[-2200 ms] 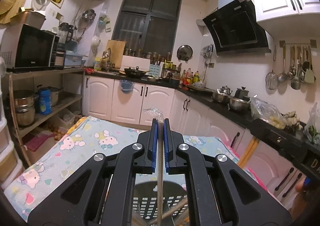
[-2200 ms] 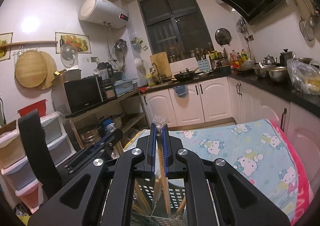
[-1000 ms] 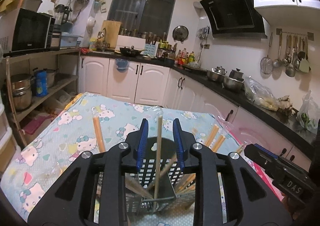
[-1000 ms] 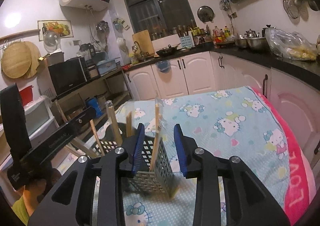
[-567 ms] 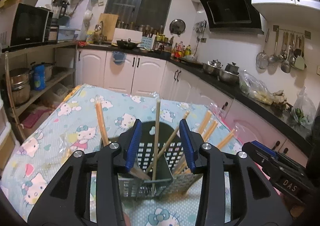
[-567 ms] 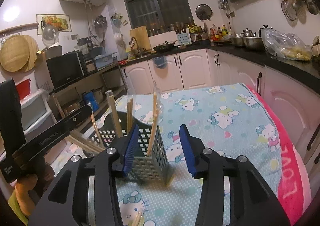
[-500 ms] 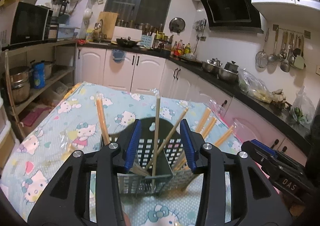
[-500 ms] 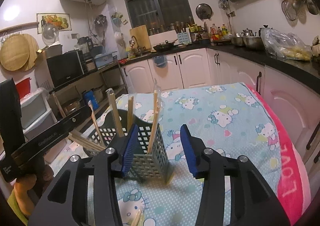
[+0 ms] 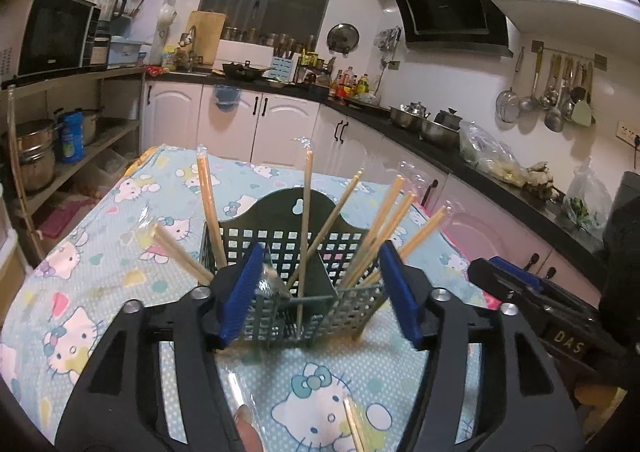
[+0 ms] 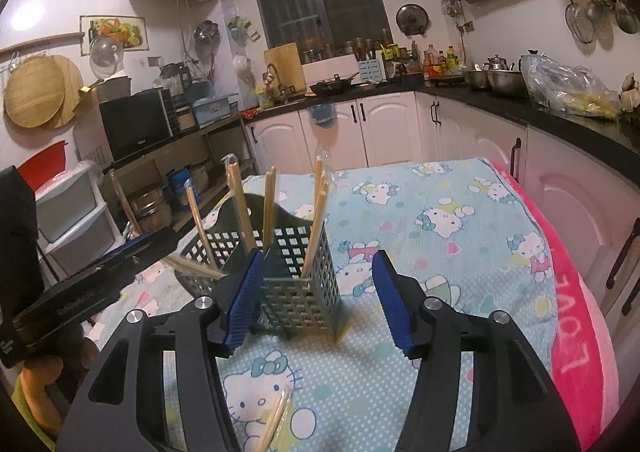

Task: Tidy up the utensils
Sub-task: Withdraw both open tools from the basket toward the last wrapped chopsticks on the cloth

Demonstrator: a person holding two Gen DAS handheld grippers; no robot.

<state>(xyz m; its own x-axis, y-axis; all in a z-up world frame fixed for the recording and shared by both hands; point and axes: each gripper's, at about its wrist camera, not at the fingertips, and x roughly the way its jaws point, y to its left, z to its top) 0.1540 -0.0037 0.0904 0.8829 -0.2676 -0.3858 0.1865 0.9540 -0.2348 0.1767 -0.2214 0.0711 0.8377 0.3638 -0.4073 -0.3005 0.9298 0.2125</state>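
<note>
A dark green perforated utensil holder [image 9: 288, 252] stands on the Hello Kitty tablecloth [image 9: 100, 252] with several wrapped wooden chopsticks [image 9: 306, 211] upright and leaning in it. My left gripper [image 9: 318, 292] is open and empty just in front of the holder. The holder also shows in the right wrist view [image 10: 296, 272], with chopsticks [image 10: 316, 215] in it. My right gripper [image 10: 316, 296] is open and empty, its left pad close to the holder. A loose chopstick [image 10: 274, 420] lies on the cloth below the right gripper, and one [image 9: 354, 424] lies below the left.
The right gripper [image 9: 532, 304] appears at the left view's right edge, the left gripper [image 10: 92, 284] at the right view's left edge. White cabinets and a black counter [image 9: 460, 147] run along the back and right. A shelf with pots [image 9: 36, 155] stands at the left.
Both grippers let go of their chopsticks, which now stand in the holder. Both jaws opened wider and pulled back and down from the holder.
</note>
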